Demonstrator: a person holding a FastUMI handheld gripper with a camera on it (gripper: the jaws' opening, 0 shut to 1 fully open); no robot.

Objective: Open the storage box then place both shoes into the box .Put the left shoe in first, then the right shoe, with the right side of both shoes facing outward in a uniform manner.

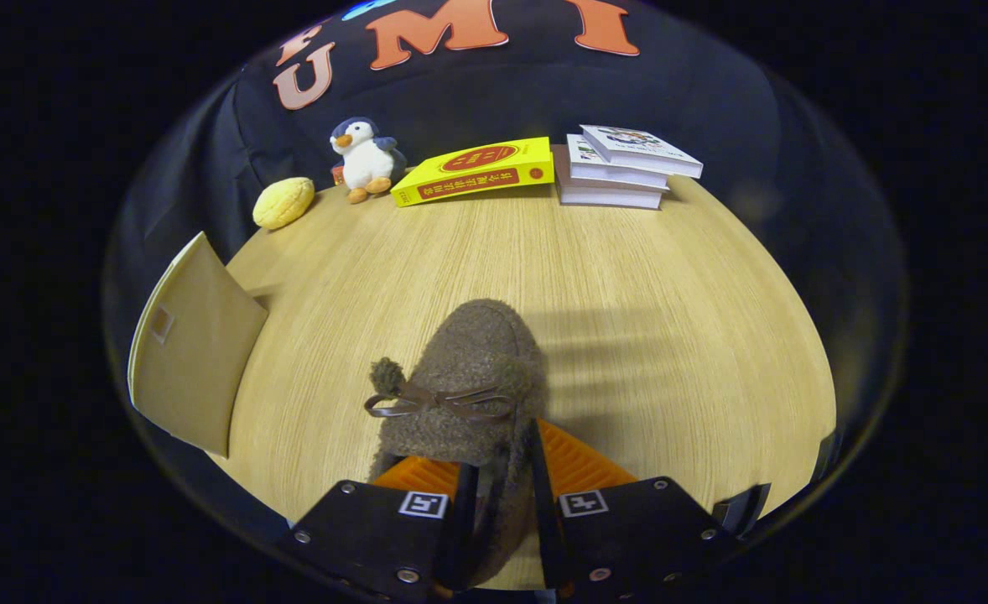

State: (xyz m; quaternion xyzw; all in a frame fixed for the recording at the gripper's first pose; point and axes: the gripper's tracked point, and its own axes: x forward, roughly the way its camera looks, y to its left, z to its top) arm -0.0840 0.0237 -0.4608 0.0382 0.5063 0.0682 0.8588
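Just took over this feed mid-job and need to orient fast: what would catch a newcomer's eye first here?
The fuzzy brown shoe with its bow, clamped at its rim between the fingers of the gripper, toe pointing ahead over the wooden table. Next, the tan storage box flap standing open off to the left. Beyond the shoe, along the far edge: a yellow book, a penguin toy and stacked white books.

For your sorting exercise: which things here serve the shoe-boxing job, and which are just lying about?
Job: fuzzy brown shoe with bow, clamped in the gripper; beige box flap.

Lying about: plush penguin, yellow round cushion, yellow book, white book stack.
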